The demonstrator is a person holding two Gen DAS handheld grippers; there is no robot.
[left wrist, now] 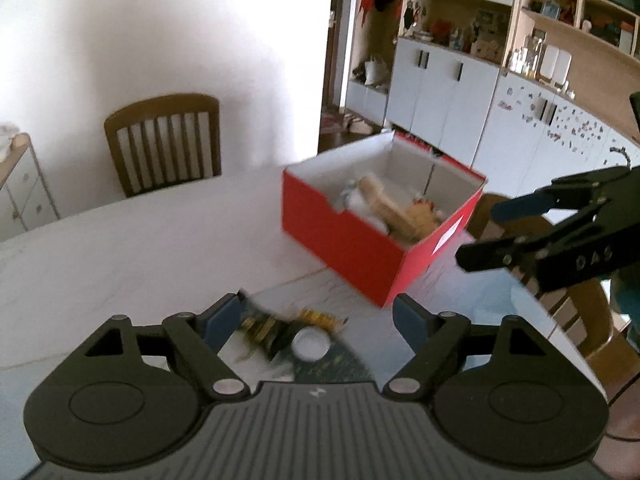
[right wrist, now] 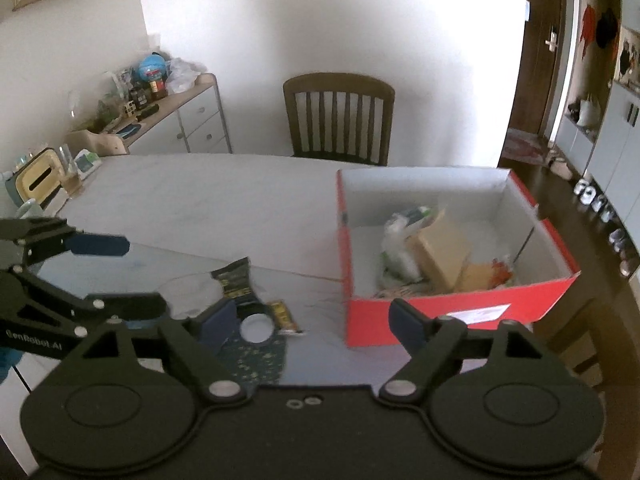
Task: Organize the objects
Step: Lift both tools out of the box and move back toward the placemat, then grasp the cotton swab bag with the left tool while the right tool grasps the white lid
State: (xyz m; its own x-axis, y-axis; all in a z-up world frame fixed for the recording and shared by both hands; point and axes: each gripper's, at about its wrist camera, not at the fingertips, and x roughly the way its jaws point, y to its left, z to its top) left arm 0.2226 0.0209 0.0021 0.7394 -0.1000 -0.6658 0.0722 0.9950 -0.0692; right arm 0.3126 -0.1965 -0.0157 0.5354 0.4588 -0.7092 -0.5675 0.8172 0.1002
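Observation:
A red box (left wrist: 340, 248) (right wrist: 372, 320) with a white inside stands open on the pale table and holds a white bag, tan cartons and an orange item. In front of it lie a dark packet with yellow print (left wrist: 264, 328) (right wrist: 234, 280), a small yellow bar (left wrist: 320, 318) (right wrist: 285, 316), a white round cap (left wrist: 307, 344) (right wrist: 257, 328) and a dark speckled pouch (right wrist: 256, 364). My left gripper (left wrist: 316, 312) (right wrist: 120, 274) hangs open above these loose items. My right gripper (right wrist: 312, 316) (left wrist: 494, 232) is open too, near the box's front corner. Neither holds anything.
A wooden chair (left wrist: 164, 144) (right wrist: 340, 116) stands at the far side of the table. A cluttered sideboard (right wrist: 180, 120) and a tissue box (right wrist: 38, 174) sit to the left. White cabinets (left wrist: 440, 92) line the wall behind the box. The table's rounded edge runs close on the right.

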